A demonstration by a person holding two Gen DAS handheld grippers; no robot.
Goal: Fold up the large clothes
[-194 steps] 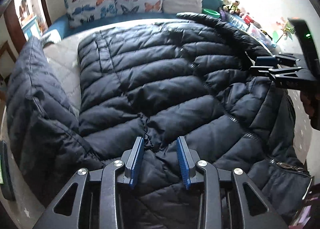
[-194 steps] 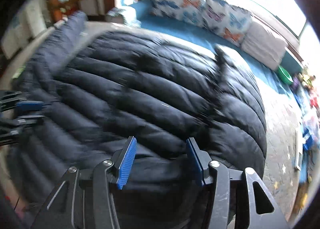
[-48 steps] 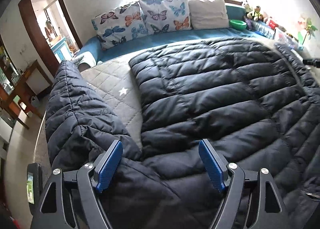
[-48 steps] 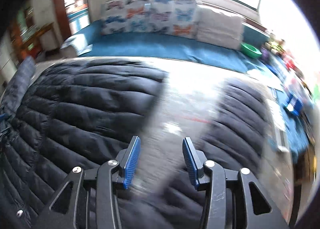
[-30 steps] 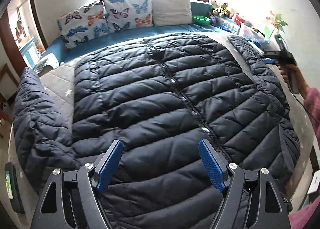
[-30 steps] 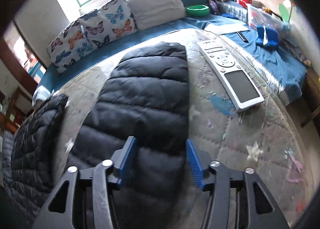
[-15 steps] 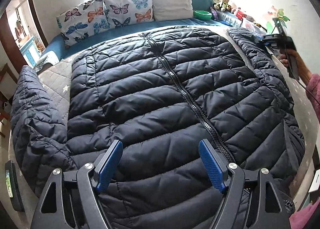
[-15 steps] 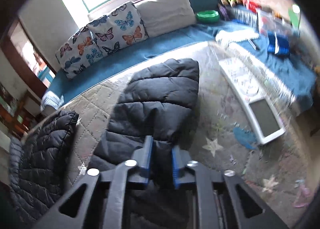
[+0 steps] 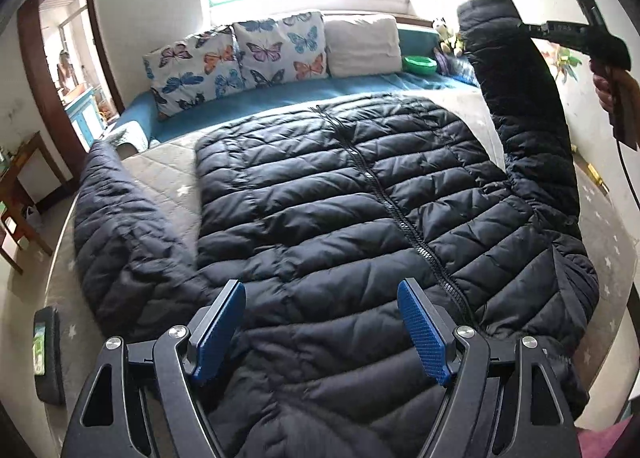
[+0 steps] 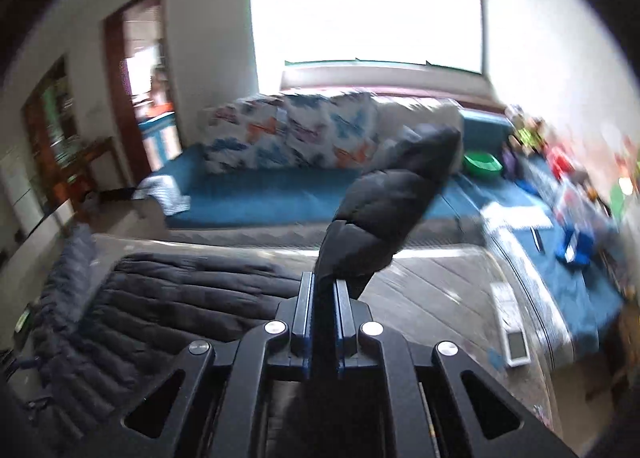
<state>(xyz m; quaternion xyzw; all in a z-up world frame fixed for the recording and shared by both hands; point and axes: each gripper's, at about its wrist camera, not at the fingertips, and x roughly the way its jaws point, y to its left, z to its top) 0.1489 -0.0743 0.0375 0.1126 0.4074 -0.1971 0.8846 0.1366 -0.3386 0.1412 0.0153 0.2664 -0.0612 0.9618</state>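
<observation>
A large black quilted puffer jacket (image 9: pixel 340 209) lies front up, zipped, on a grey quilted mat (image 9: pixel 160 173). Its left sleeve (image 9: pixel 120 234) lies spread out to the left. My left gripper (image 9: pixel 320 332) is open and empty above the jacket's near end. My right gripper (image 10: pixel 323 286) is shut on the right sleeve (image 10: pixel 396 193) and holds it up in the air. In the left wrist view the raised sleeve (image 9: pixel 520 97) stands up at the right, with the right gripper (image 9: pixel 532 27) at its cuff end.
A blue sofa (image 9: pixel 280 93) with butterfly cushions (image 9: pixel 240 53) runs along the back under a window. A green bowl (image 9: pixel 420 63) and toys sit at its right end. A white remote (image 10: pixel 512 326) lies on the mat at right. A doorway (image 9: pixel 68 69) opens at left.
My right gripper, shut on the right sleeve, has lifted it off the mat high into the air. My left gripper stays open over the jacket's near end.
</observation>
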